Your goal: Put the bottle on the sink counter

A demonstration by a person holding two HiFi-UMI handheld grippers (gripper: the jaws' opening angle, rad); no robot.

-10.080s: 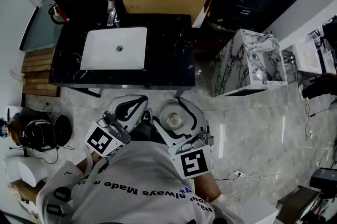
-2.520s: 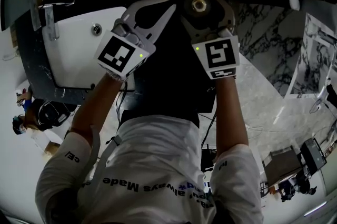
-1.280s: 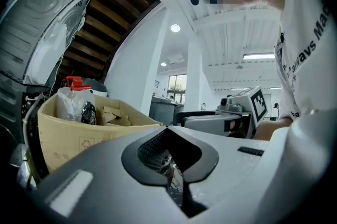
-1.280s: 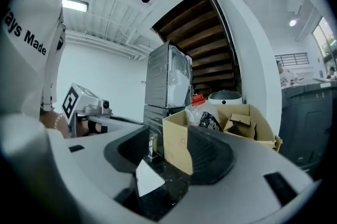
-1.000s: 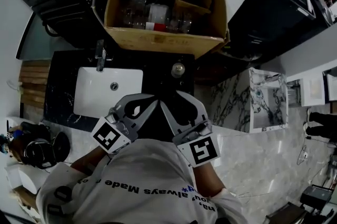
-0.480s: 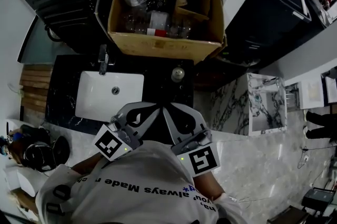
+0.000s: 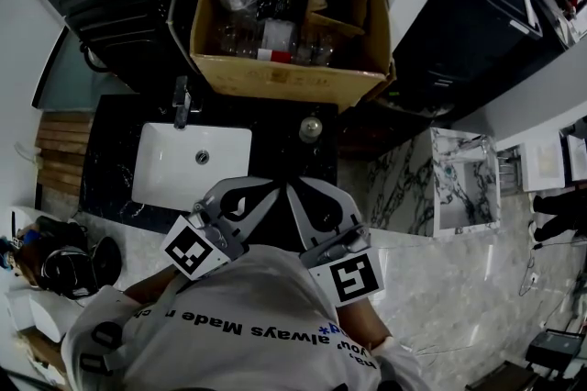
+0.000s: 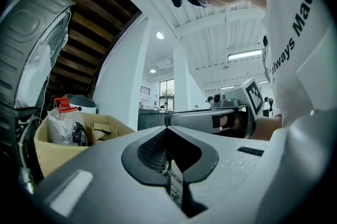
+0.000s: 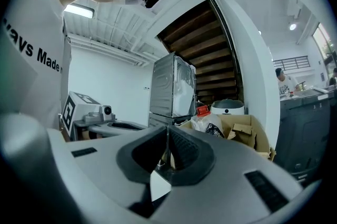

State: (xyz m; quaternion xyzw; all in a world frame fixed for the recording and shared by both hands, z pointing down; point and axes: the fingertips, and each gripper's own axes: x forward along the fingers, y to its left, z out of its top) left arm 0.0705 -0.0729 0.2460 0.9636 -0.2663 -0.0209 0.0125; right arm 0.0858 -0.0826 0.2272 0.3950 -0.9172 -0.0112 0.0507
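The bottle (image 7: 311, 128) stands upright on the black sink counter (image 7: 275, 141), to the right of the white basin (image 7: 193, 165); from above I see its round cap. Nothing touches it. My left gripper (image 7: 272, 184) and right gripper (image 7: 292, 184) are drawn back close to the person's chest, short of the counter's front edge, side by side. In the left gripper view the left gripper (image 8: 167, 131) has its jaws together with nothing between them. In the right gripper view the right gripper (image 9: 167, 136) is likewise shut and holds nothing.
A faucet (image 7: 181, 105) stands at the basin's back edge. Behind the counter is an open cardboard box (image 7: 289, 8) holding a clear bag with a red top, bottles and packaging. A marble-patterned cabinet (image 7: 459, 187) stands to the right on the pale tiled floor.
Earlier the right gripper held the bottle over the counter; now the bottle stands free and both grippers are back near the body. Over the last second the view only shifts slightly.
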